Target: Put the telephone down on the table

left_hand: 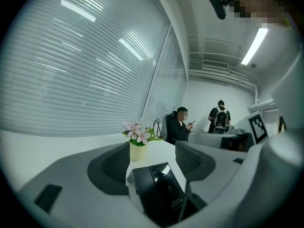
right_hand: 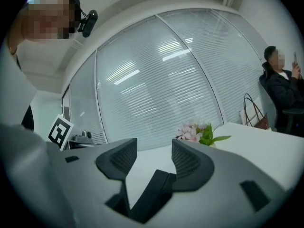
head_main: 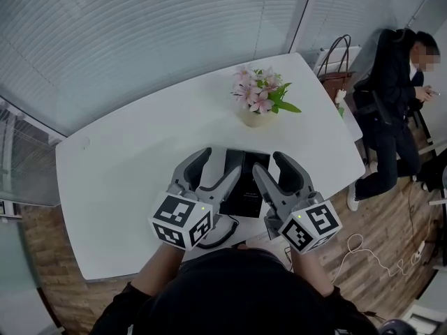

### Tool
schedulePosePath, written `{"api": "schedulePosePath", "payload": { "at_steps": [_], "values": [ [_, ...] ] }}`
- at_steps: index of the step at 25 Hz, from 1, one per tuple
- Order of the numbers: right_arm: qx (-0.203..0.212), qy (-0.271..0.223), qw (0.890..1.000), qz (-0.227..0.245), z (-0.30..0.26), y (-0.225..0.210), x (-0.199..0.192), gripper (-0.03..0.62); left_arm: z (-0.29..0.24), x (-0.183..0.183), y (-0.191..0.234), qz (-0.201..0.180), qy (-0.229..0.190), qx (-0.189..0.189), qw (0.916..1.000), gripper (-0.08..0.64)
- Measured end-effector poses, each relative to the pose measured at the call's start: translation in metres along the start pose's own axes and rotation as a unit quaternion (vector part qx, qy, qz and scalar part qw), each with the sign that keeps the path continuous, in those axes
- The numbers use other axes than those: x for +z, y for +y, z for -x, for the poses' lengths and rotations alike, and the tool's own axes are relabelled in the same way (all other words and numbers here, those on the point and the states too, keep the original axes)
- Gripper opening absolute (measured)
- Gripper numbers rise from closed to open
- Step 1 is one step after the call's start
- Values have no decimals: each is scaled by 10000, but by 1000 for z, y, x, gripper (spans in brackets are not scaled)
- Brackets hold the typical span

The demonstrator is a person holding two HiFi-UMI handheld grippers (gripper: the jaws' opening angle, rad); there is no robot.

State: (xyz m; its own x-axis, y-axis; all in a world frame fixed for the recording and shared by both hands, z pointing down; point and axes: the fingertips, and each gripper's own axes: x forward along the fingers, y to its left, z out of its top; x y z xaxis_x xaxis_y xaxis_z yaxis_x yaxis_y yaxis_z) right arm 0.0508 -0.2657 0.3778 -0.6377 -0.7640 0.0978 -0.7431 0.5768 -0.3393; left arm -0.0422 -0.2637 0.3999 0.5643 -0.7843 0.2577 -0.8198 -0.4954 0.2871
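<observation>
White desk (head_main: pixel 126 159) bears the black telephone (head_main: pixel 248 187), lying flat just below and between the left tongs (head_main: pixel 222 157) and the right tongs (head_main: pixel 269 162), both spread wide with nothing clamped, so the putting-down looks done and only backing off remains.

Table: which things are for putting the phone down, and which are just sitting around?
For the job: black telephone, white table, left gripper, right gripper.
Just sitting around: pot of pink flowers, brown bag, floor cable.
</observation>
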Motion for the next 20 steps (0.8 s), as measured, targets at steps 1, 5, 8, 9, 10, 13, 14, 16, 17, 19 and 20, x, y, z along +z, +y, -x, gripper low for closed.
{"api": "schedulePosePath", "payload": {
  "at_steps": [1, 5, 8, 9, 10, 13, 14, 16, 17, 19, 20],
  "values": [
    [5, -57, 10000, 36, 1, 1, 4, 230, 1, 3, -2, -13, -43, -16, 10000, 305],
    [33, -271, 9995, 183, 4, 8, 18, 216, 6, 14, -8, -153, -214, -41, 9996, 297],
    [62, -419, 9986, 315, 7, 12, 28, 206, 10, 21, -11, -285, -333, -7, 9990, 283],
    [66, -462, 9983, 361, 7, 14, 30, 202, 11, 22, -12, -308, -372, -2, 9988, 276],
    [67, -500, 9979, 403, 8, 15, 33, 196, 12, 24, -12, -323, -407, 2, 9986, 270],
    [60, -596, 9970, 483, 9, 17, 38, 179, 15, 28, -13, -397, -490, 39, 9980, 251],
    [54, -630, 9967, 506, 10, 18, 40, 169, 15, 29, -13, -429, -507, 62, 9978, 244],
    [37, -685, 9961, 561, 11, 19, 43, 145, 16, 30, -12, -470, -536, 98, 9974, 232],
    [30, -704, 9958, 588, 11, 20, 45, 136, 17, 31, -13, -476, -555, 103, 9973, 227],
    [29, -739, 9953, 626, 12, 23, 47, 127, 19, 33, -13, -486, -607, 104, 9969, 214],
    [32, -752, 9951, 641, 13, 24, 48, 126, 20, 34, -13, -496, -635, 112, 9967, 205]
  ]
}}
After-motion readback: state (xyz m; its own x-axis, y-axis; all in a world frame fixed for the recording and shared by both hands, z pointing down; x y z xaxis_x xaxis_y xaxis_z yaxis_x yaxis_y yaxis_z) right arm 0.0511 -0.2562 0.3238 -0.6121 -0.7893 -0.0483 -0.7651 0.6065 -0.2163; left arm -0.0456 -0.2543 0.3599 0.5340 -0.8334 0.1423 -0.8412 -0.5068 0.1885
